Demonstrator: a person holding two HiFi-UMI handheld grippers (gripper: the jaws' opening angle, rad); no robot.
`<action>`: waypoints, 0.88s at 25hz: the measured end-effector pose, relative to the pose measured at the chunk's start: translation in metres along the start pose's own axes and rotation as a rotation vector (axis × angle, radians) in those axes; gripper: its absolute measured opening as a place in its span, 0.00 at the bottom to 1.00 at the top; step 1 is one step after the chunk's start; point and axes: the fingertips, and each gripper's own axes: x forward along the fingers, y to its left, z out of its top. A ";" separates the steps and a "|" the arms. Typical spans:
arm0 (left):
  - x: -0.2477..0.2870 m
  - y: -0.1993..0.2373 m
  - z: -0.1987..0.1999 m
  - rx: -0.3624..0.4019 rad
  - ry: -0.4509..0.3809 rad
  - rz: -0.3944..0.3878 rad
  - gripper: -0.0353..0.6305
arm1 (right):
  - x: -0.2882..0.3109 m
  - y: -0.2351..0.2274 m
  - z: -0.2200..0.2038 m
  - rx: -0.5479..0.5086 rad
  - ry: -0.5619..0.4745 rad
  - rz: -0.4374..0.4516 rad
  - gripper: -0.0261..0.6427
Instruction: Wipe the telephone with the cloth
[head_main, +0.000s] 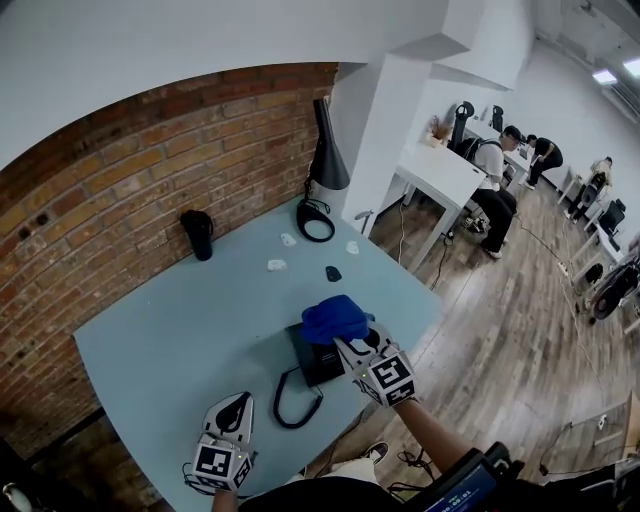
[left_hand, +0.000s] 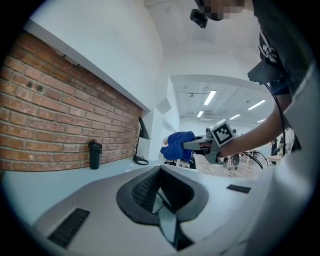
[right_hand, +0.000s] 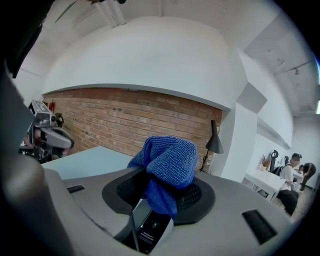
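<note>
A black telephone lies near the front right of the pale blue table, with its coiled cord looping toward the front edge. My right gripper is shut on a bunched blue cloth, which rests on top of the telephone. The right gripper view shows the cloth bulging up out of the right gripper. My left gripper hovers at the table's front edge, left of the cord, shut with nothing in it. Across from the left gripper I see the cloth.
A black lamp with a ring base stands at the back by the brick wall. A black bottle stands further left. Small white pieces and a dark one lie mid-table. White desks with people fill the far right.
</note>
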 end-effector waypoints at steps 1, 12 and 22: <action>-0.001 0.004 -0.002 -0.006 0.000 0.010 0.06 | 0.006 -0.001 -0.002 -0.017 0.011 0.001 0.29; -0.003 0.021 -0.009 -0.030 0.035 0.070 0.06 | 0.068 0.007 -0.037 -0.301 0.198 0.075 0.29; -0.007 0.036 -0.021 -0.063 0.055 0.109 0.06 | 0.106 0.010 -0.087 -0.528 0.364 0.066 0.29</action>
